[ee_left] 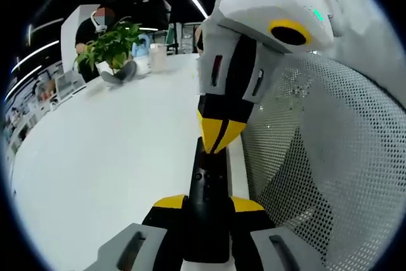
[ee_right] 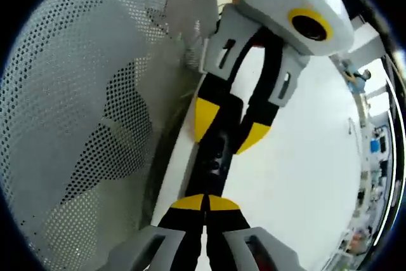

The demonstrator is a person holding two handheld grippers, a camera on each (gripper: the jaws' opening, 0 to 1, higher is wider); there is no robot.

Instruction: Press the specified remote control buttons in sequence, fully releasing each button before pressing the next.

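**Remote held at bench edge as closed fingers meet its buttons**

A black remote control (ee_left: 208, 204) is seen clamped lengthwise between the yellow-tipped fingers of the left gripper (ee_left: 208, 204) in the left gripper view, its far end pointing away over the white bench (ee_left: 101, 176). The right gripper (ee_left: 219, 136) is shown entering from above, its fingers drawn together to a single yellow point that is set against the remote's button face near the far end; whether a button is actually depressed cannot be told.

In the right gripper view the scene is reversed: the right gripper (ee_right: 204, 204) rises from the bottom with its fingers closed tip to tip and holding nothing, touching the near part of the remote (ee_right: 214, 157), while the left gripper (ee_right: 227, 132) is seen opposite, its fingers spread either side of the remote's body.

A potted plant (ee_left: 113, 47), a white cup (ee_left: 157, 56) and a seated person (ee_left: 95, 30) at the bench's far end are offered by the left gripper view alone. A grey mesh chair back (ee_right: 82, 125) is shown pressing close along the bench edge, just beside the remote and both grippers; the same mesh (ee_left: 330, 169) is met in the left gripper view. Broad bare bench surface lies open on the side away from the chair.
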